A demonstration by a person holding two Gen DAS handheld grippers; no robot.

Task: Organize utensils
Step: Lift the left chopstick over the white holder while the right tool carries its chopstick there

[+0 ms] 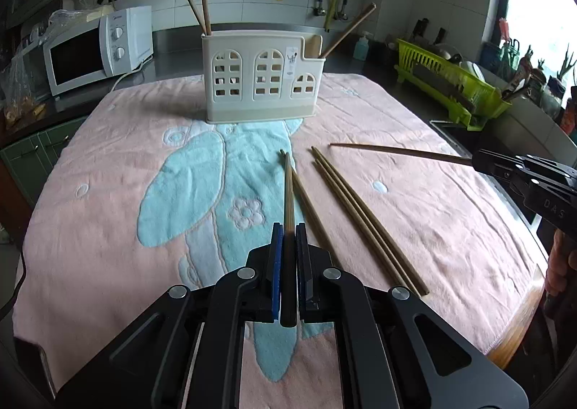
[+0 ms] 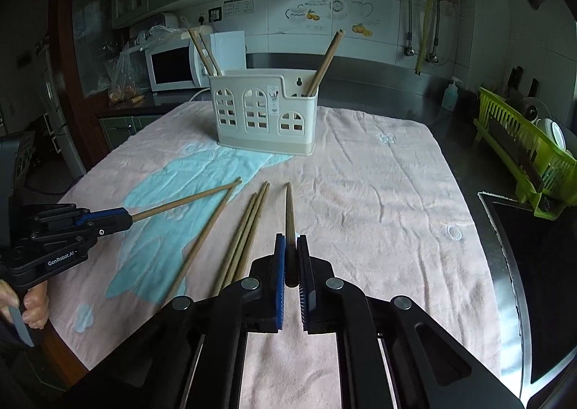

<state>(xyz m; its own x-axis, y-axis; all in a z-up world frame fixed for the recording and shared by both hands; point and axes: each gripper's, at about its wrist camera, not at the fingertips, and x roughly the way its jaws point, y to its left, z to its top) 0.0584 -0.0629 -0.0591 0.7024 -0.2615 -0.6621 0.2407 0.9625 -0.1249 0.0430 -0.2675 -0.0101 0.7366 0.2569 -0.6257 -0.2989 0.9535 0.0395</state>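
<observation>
While both grippers are clamped on one chopstick each, the left gripper (image 1: pixel 287 236) pinching its chopstick (image 1: pixel 288 192) and the right gripper (image 2: pixel 290 246) pinching its own (image 2: pixel 289 214), I'd say keep each stick pointing forward and clear of the three loose chopsticks (image 1: pixel 346 207) lying on the towel (image 1: pixel 108 156) between the two hands. Past them there's plenty of open towel up to the holder (image 1: pixel 259 73), which already has sticks in both ends, so aim for the open top and mind the rim.

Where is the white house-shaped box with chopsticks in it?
The utensil holder stands upright at the far end of the pink towel, in front of the microwave, beyond the loose chopsticks.
</observation>
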